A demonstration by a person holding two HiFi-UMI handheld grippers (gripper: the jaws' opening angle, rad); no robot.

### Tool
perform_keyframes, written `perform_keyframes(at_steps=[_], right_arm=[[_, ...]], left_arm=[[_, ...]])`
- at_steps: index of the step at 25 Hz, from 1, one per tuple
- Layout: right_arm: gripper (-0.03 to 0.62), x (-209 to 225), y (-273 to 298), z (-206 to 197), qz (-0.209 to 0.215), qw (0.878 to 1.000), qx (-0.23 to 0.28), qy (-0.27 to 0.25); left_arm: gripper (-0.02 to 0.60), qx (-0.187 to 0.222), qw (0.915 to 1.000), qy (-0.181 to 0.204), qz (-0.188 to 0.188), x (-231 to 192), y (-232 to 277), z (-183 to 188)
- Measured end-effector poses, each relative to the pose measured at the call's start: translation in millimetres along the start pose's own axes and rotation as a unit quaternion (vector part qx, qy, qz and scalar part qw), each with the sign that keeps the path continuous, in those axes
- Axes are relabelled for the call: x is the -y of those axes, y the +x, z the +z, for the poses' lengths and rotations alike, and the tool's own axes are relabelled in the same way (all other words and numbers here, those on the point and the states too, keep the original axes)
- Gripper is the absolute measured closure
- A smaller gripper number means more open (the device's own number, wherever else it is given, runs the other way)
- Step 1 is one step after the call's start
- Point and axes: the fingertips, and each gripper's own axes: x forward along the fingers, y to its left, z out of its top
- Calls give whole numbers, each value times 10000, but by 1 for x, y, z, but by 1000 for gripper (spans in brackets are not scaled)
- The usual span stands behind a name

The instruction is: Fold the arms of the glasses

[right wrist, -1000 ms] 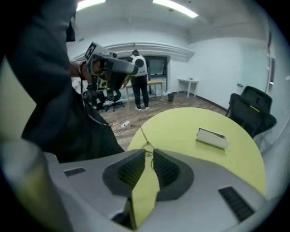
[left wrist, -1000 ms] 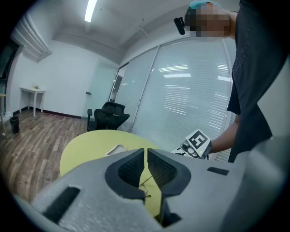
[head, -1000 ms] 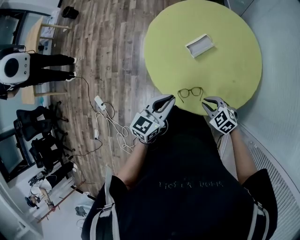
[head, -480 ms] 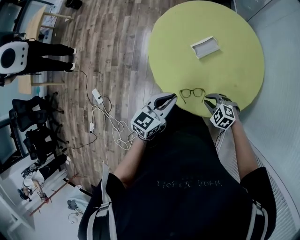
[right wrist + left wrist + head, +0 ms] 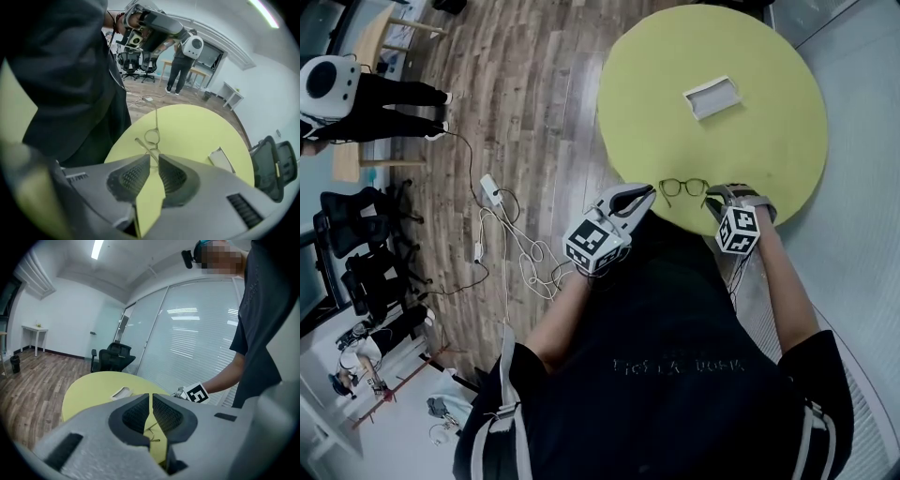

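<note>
Glasses (image 5: 684, 187) flat on the table (image 5: 769, 112) near its close edge, straight between the two claws: just right of the left claw (image 5: 645, 194), just left of the right claw (image 5: 715, 199). Long axis of the frame crosswise, one end toward each claw.

Nearer of the two, by the look of it: the right. In the right gripper view, closest lens just ahead of the tips, frame running straight away along the jaw line, one arm sticking out sideways, unfolded. Jaws there narrow, a small gap, nothing between the pads.

Left claw drawn to a thin slit, likewise empty. In the left gripper view, glasses (image 5: 151, 431) glimpsed through that slit, ahead and lower, a little apart from the tips.

Folding not yet begun, judging by that splayed arm. Probably a matter of steadying the frame at one end and sweeping an arm inward from the other. Best suited for first contact: the right claw, already lined up on the frame's end.
</note>
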Motion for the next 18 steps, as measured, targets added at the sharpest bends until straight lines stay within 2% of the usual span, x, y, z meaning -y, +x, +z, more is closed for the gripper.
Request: perform_keyframes(at_steps=[9,18], right_arm=[[562,0,15,2,109,9997,-72,-211],[562,2,28,22,-155,9997,-180,24]], left_arm=[[546,-88,10000,-29,31,-3,-6,-14],[546,-97,9999,-98,9,-4,-15,-19]])
